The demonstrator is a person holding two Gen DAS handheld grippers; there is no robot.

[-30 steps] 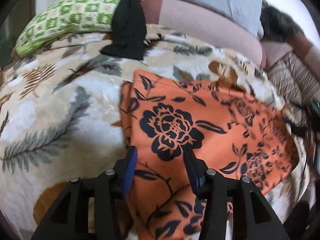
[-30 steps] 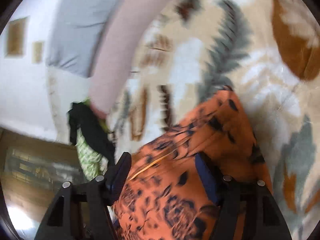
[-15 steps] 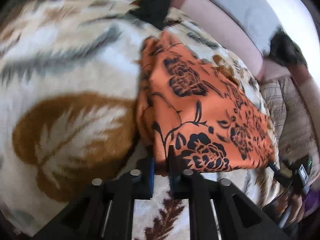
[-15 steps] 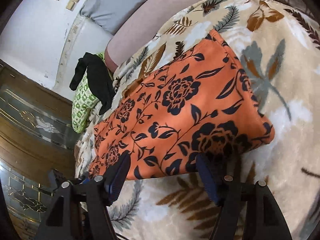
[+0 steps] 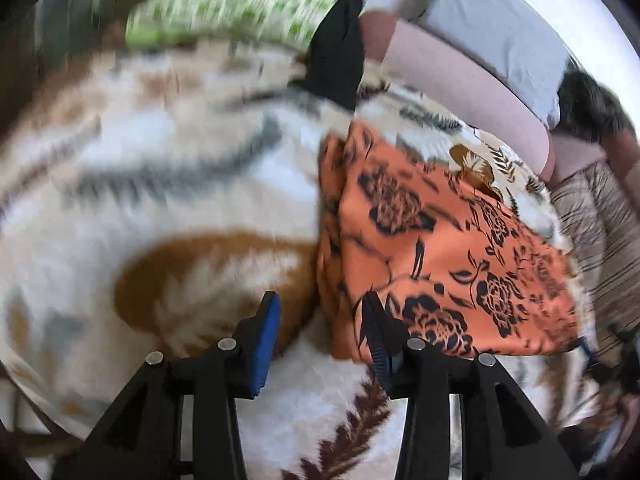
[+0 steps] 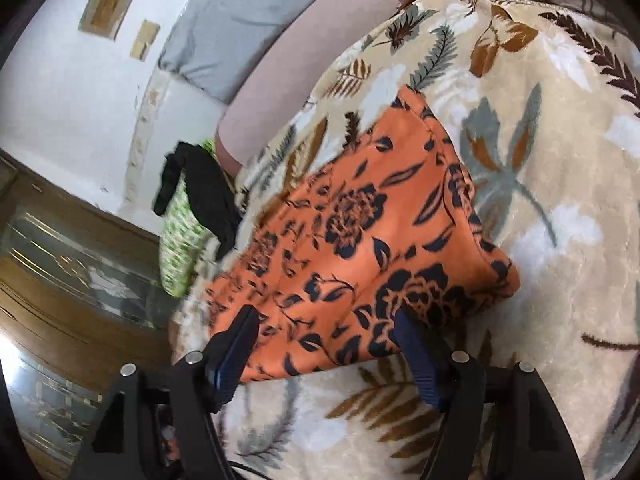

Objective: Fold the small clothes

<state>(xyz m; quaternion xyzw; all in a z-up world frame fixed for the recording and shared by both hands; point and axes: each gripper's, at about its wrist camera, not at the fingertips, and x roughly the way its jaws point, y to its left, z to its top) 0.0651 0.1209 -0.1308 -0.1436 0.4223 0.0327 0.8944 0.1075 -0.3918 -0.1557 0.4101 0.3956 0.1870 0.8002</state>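
Note:
An orange cloth with dark flowers (image 5: 440,248) lies folded flat on the leaf-patterned blanket (image 5: 180,200). My left gripper (image 5: 320,330) is at the cloth's near left corner. Its jaws are opening, and the corner's edge reaches in beside the right finger (image 5: 374,332) with no pad pressing on it. In the right wrist view the same cloth (image 6: 360,240) stretches away over the blanket (image 6: 540,160). My right gripper (image 6: 324,324) straddles its near edge. Those jaws are wide and still opening slightly, with the cloth lying loose between them.
A green checked pillow (image 5: 232,8) with a black garment (image 5: 336,52) draped over it lies at the bed's far end. A pink bolster (image 5: 460,84) and a grey pillow (image 5: 492,28) line the wall. Striped brown fabric (image 5: 592,216) lies beyond the cloth. A wooden cabinet (image 6: 60,280) stands beside the bed.
Half a second ago my left gripper was shut on the cloth's corner; it has now opened and let go. My right gripper has drawn back from over the cloth to its near edge.

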